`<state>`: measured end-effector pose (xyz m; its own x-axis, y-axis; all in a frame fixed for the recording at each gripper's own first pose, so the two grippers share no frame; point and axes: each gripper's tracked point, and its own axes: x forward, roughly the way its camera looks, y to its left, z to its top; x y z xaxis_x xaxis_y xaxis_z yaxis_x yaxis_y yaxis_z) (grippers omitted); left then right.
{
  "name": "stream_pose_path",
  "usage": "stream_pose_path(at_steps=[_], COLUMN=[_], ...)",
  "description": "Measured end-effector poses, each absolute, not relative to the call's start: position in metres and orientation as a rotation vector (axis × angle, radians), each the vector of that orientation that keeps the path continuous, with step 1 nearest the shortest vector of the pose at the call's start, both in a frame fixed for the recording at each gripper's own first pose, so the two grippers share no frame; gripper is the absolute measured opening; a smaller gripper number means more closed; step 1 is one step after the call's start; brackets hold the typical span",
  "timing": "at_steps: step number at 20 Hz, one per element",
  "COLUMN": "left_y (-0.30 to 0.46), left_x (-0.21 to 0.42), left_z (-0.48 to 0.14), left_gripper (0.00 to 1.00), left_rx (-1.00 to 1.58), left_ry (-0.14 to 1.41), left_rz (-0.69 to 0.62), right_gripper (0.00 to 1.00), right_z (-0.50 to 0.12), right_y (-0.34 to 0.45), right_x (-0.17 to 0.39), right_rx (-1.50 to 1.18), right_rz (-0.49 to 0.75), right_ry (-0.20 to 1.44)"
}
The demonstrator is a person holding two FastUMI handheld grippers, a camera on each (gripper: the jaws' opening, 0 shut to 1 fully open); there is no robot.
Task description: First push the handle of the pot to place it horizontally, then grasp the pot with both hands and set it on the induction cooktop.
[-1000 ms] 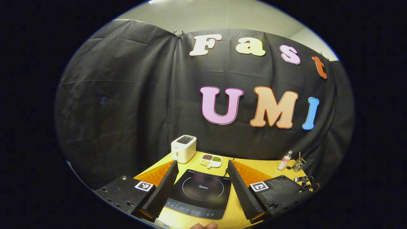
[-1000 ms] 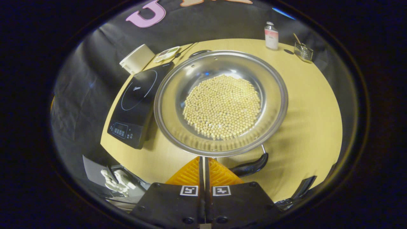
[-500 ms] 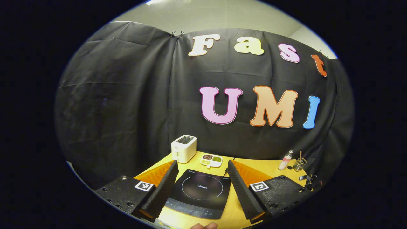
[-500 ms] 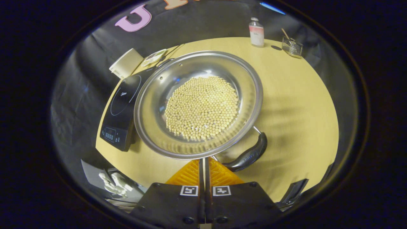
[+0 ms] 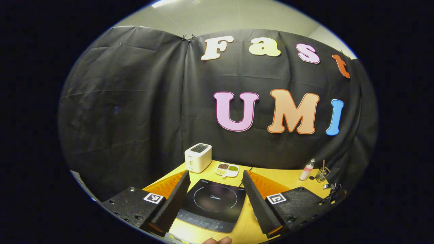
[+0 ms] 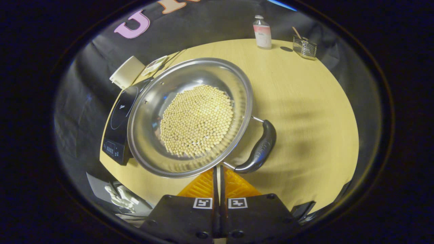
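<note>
The right tongs (image 6: 218,169) are closed, tips hidden under the pot (image 6: 190,117) rim beside its handle (image 6: 259,149), which has swung rightward. The pot's far edge overlaps the cooktop (image 6: 117,130) on the desk (image 6: 305,112). The left tongs (image 5: 214,200) are held open above the cooktop.

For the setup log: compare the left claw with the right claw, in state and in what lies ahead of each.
The left claw is open, its fingers spread wide; the right claw is shut, fingers together with nothing between. The left claw faces the bare induction cooktop; the right claw points at the rim of the pot of beans, beside its black handle. Neither holds anything.
</note>
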<state>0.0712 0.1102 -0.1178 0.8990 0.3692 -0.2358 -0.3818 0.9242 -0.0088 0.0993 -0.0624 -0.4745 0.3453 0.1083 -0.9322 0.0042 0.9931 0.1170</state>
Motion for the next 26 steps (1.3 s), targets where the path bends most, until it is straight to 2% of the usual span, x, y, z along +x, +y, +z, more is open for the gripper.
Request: stream_pose_path(at_steps=[1,2,4,5,7,8,11,14,15,16,17,19,20,21,23,25,26], left_y=[0.109,0.108,0.106,0.105,0.102,0.100,0.099,0.098,0.098,0.098,0.097,0.094,0.092,0.090,0.084,0.078,0.074], left_x=[0.070,0.068,0.063,0.059,0.052,0.049,0.043,0.039,0.038,0.038,0.038,0.040,0.042,0.045,0.053,0.065,0.073], left_z=[-0.119,-0.118,-0.118,-0.120,-0.124,-0.125,-0.125,-0.127,-0.126,-0.127,-0.128,-0.132,-0.135,-0.137,-0.145,-0.156,-0.162], left_gripper=[0.95,0.90,0.90,0.95,0.91,0.95,0.95,0.95,0.91,0.95,0.95,0.95,0.95,0.95,0.91,0.95,0.91], left_rx=[-0.042,-0.029,-0.005,0.002,0.014,0.021,0.043,0.050,0.052,0.051,0.047,0.035,0.028,0.019,0.011,0.004,-0.005], left_ry=[0.239,0.243,0.256,0.265,0.284,0.293,0.310,0.321,0.322,0.323,0.325,0.331,0.339,0.339,0.342,0.363,0.376], left_rz=[0.398,0.407,0.429,0.438,0.451,0.456,0.466,0.469,0.468,0.468,0.466,0.457,0.449,0.440,0.414,0.369,0.334], right_gripper=[0.03,0.03,0.03,0.03,0.00,0.03,0.00,0.03,0.03,0.00,0.03,0.00,0.03,0.00,0.00,0.00,0.00], right_z=[-0.476,-0.477,-0.482,-0.483,-0.487,-0.488,-0.490,-0.491,-0.491,-0.492,-0.493,-0.492,-0.489,-0.488,-0.480,-0.470,-0.467], right_y=[-0.066,-0.069,-0.078,-0.082,-0.091,-0.096,-0.108,-0.116,-0.118,-0.120,-0.120,-0.121,-0.121,-0.120,-0.117,-0.115,-0.115], right_x=[0.103,0.107,0.116,0.121,0.131,0.137,0.151,0.168,0.173,0.176,0.176,0.173,0.170,0.165,0.158,0.157,0.157], right_rx=[0.104,0.105,0.110,0.117,0.126,0.130,0.130,0.127,0.128,0.130,0.133,0.123,0.103,0.083,0.056,0.055,0.055], right_rz=[0.070,0.074,0.071,0.068,0.057,0.050,0.037,0.024,0.017,0.011,0.005,0.009,0.014,0.025,0.045,0.047,0.034], right_ry=[1.216,1.216,1.212,1.214,1.207,1.203,1.193,1.183,1.180,1.179,1.181,1.182,1.178,1.176,1.167,1.144,1.136])
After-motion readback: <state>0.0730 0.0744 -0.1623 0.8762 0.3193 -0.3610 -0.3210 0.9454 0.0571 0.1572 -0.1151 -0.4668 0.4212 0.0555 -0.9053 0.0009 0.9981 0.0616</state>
